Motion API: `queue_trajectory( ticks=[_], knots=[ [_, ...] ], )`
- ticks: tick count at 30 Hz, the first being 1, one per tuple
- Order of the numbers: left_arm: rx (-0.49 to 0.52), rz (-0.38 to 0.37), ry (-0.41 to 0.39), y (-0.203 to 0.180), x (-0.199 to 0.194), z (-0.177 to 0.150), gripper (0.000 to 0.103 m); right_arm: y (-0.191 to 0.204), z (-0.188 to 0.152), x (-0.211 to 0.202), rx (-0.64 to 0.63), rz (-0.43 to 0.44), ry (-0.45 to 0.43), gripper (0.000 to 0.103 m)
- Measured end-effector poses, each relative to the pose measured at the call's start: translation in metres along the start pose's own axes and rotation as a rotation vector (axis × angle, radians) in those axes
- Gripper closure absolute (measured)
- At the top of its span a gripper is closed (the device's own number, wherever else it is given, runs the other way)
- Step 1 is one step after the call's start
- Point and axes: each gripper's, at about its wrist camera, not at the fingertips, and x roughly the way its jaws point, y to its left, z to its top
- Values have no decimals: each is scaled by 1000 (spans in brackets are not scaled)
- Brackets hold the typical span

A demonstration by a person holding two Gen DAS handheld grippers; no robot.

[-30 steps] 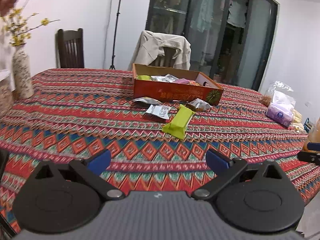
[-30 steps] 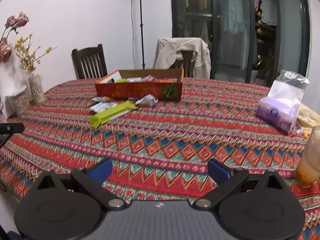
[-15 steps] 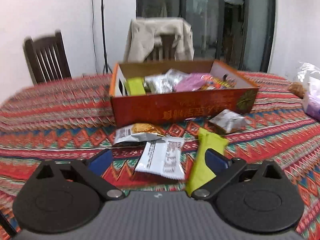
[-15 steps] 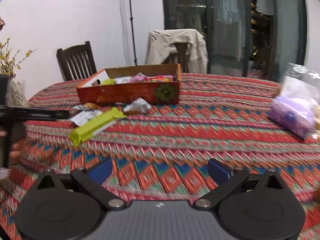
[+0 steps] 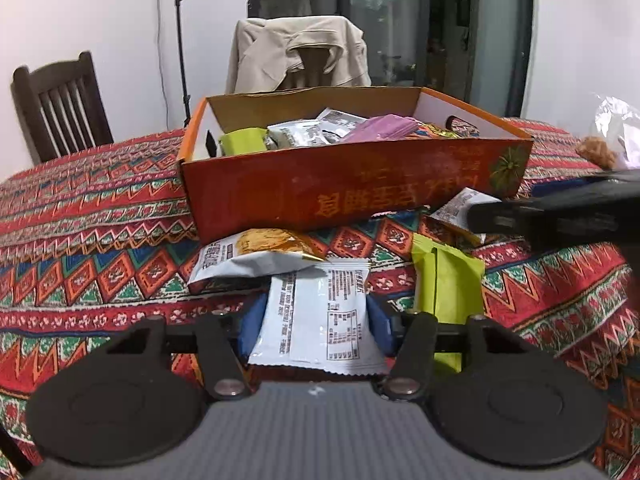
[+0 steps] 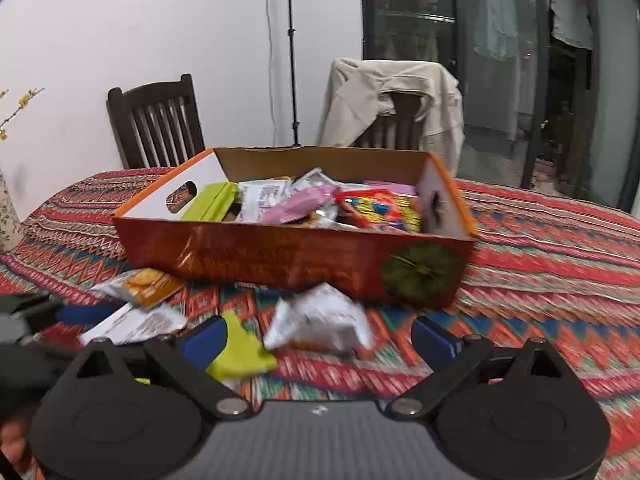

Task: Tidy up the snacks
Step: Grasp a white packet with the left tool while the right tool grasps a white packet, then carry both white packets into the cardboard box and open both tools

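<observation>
Most snacks already sit in the orange box (image 5: 352, 196): green, silver, pink and yellow packs piled inside. Four are left on the worktop (image 5: 100, 248) in front of it, so I judge the job well along but not finished.

My left gripper (image 5: 316, 322) has the white sachet (image 5: 316, 312) between its blue pads, and its fingers are closing on it; the pads look to be against the sachet's edges, nothing lifted yet. My right gripper (image 6: 320, 334) stands wide with its fingers just starting to close. The silver crinkled pack (image 6: 320, 320) lies ahead in the gap, untouched, and blurred, so I cannot say exactly how it lies.

Also left out: the orange-and-white chip pack (image 5: 256, 256), touching the box front and overlapping the sachet's far end, and the green bar (image 5: 444, 280), just beside the sachet on its right.

In the way: the chip pack sits on the sachet's top edge and may drag along when I lift. The green bar's end pokes under my right gripper's left finger (image 6: 204, 338), so it could get nudged. My two grippers are close; the right one's dark body crosses the left view's edge, a bump risk. The box wall needs clearing on the drop.

Around: a dark wooden chair (image 6: 156, 120), a chair with a beige jacket (image 5: 298, 52), and a plastic bag (image 5: 616, 120) well apart on the right.
</observation>
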Motion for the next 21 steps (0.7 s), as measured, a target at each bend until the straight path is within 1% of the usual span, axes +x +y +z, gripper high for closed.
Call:
queue_trajectory(
  ticks=[1,2,3,4,6,8,10,12,15,17,18,19,20,21],
  knots=[
    [0,-3,-3,0,0,0,52,1,2,11,5,-3,7,13],
    [-7,-5,-3,1,-1,0,54,3,4,31,9,-18,18,15],
    [-11,-4,-2,2,-1,0,57,3,4,31,9,-18,18,19],
    [-12,-1,0,2,-3,-1,58,5,3,43,0,-22,36,26],
    [-4,-7,2,0,-6,-1,62,5,1,47,-2,-20,51,37],
    [-5,-25,11,-2,-10,-2,62,2,-2,48,21,-11,51,39],
    [-23,-42,20,-3,-15,-1,62,-4,-1,40,55,13,47,45],
    [-43,-48,16,-3,-27,-1,62,-5,-1,37,65,20,47,46],
    [-79,-86,-7,-5,-60,-4,62,-9,-6,17,68,26,38,46],
    [-95,-91,-48,-6,-90,-10,62,-12,-13,-5,63,21,33,46],
    [-109,-85,-70,-7,-105,-15,62,-15,-25,-32,56,23,31,46],
    [-128,-77,-92,-7,-122,-21,62,-17,-32,-48,56,28,25,46],
    [-144,-70,-106,-7,-134,-26,62,-17,-32,-48,56,28,25,46],
    [-165,-65,-120,-8,-147,-32,62,-19,-39,-62,62,33,19,46]
  ],
)
